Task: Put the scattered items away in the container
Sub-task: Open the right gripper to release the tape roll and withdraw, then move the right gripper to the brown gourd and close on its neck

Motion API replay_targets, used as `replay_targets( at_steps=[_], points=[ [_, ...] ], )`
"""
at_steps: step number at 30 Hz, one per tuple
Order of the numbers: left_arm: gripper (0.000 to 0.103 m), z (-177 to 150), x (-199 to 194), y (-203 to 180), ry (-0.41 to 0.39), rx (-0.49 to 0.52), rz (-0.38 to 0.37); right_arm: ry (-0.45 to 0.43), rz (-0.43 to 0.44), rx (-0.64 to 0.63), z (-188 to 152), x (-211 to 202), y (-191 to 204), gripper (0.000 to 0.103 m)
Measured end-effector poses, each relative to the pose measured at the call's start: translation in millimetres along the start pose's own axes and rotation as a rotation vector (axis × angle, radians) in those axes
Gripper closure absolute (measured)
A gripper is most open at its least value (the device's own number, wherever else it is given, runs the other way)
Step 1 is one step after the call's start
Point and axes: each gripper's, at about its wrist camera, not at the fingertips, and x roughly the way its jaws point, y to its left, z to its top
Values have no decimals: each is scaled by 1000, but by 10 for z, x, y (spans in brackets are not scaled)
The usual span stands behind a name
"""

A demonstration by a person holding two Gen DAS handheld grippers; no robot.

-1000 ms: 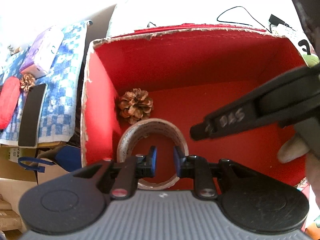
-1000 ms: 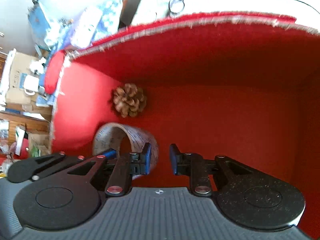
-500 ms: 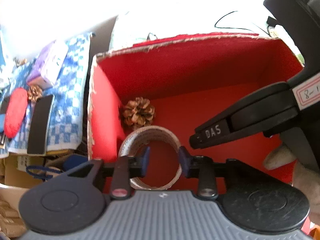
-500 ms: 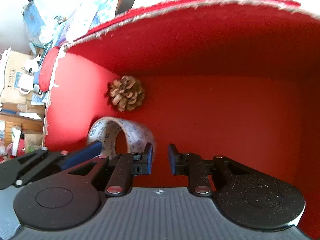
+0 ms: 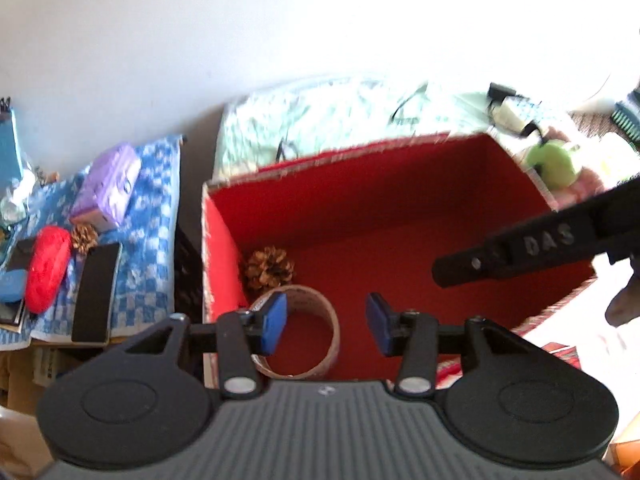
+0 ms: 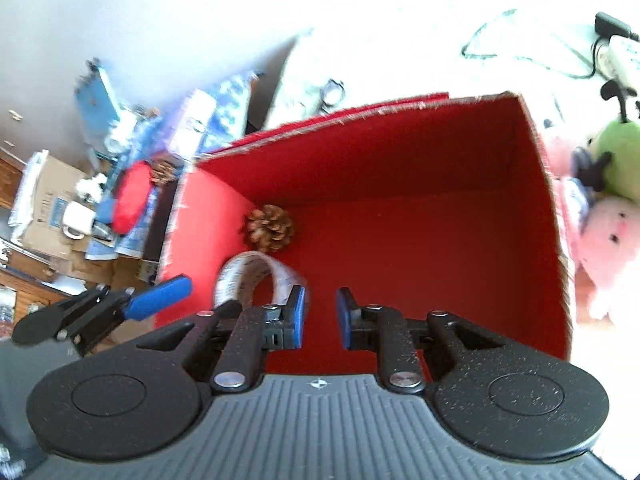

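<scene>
Red box (image 5: 400, 216), pine cone (image 5: 269, 267) and tape roll (image 5: 316, 344) inside

Red box (image 5: 400, 216) on a pale-clothed bench (image 5: 320, 116). Beside it, a checked blue cloth (image 5: 152, 200) bearing a purple packet (image 5: 108, 186), red pouch (image 5: 48, 272), pine cone (image 5: 84, 238).

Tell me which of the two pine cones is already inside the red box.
The larger pine cone lies in the red box, in its left corner beside the tape roll. The smaller pine cone is still outside, on the blue checked cloth.
</scene>
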Motion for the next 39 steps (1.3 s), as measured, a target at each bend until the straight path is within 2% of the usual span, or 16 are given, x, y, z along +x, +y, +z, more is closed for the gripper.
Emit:
replay_targets(
  at_steps=[3, 7, 11, 13, 14, 17, 20, 23, 27, 32, 39],
  points=[
    [49, -70, -238, 73, -39, -18, -28, -47, 5, -21, -166, -256, 71, 81],
    [46, -242, -436, 99, -56, -29, -78, -63, 35, -13, -389, -434, 82, 81],
    [23, -541, -593, 72, -72, -52, -112, -80, 56, -53, -589, -558, 48, 81],
    [19, -712, -638, 68, -68, -68, -131, -85, 75, -90, -697, -612, 22, 79],
    [19, -790, -647, 60, -61, -70, -138, -78, 85, -103, -759, -620, -4, 79],
    [30, -982, -607, 21, -16, -107, -154, -32, 87, -136, -907, -541, -103, 79],
    [31, -1140, -524, -42, 55, -190, -213, 18, 72, -136, -965, -403, -247, 78],
    [32, -1229, -483, -238, 97, -206, -210, 43, 79, -161, -999, -384, -368, 78],
    [32, -1340, -359, -500, 172, -231, -221, 95, 107, -133, -988, -338, -609, 78],
    [39, -1478, -267, -716, 211, -260, -175, 161, 140, -167, -1051, -247, -718, 78],
    [39, -1546, -156, -806, 222, -329, -141, 203, 263, -212, -1044, -125, -547, 78]
  ],
)
